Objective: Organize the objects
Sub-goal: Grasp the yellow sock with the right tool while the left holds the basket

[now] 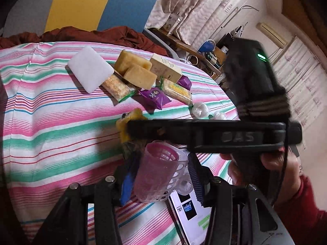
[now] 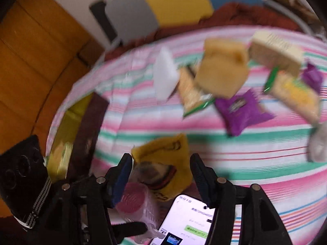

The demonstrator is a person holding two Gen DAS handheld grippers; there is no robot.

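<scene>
A pink plastic cup (image 1: 158, 171) sits between the open fingers of my left gripper (image 1: 161, 176), low over the striped cloth (image 1: 51, 122); the jaws stand apart on either side of it. My right gripper crosses the left wrist view as a black bar (image 1: 204, 133), above a yellow packet (image 1: 127, 122). In the blurred right wrist view my right gripper (image 2: 161, 175) is open around the yellow packet (image 2: 163, 163), with the pink cup (image 2: 137, 202) just below. A white sponge (image 1: 90, 68), yellow sponges (image 1: 134, 69), a beige box (image 1: 165, 67) and snack packets (image 1: 155, 97) lie farther back.
A lit phone (image 1: 192, 210) lies on the cloth under the cup, also in the right wrist view (image 2: 188, 220). A brown box with yellow lining (image 2: 85, 126) sits at the cloth's left edge. Red fabric (image 1: 92, 34) bunches at the far edge. Clear wrapped pieces (image 1: 200, 109) lie right.
</scene>
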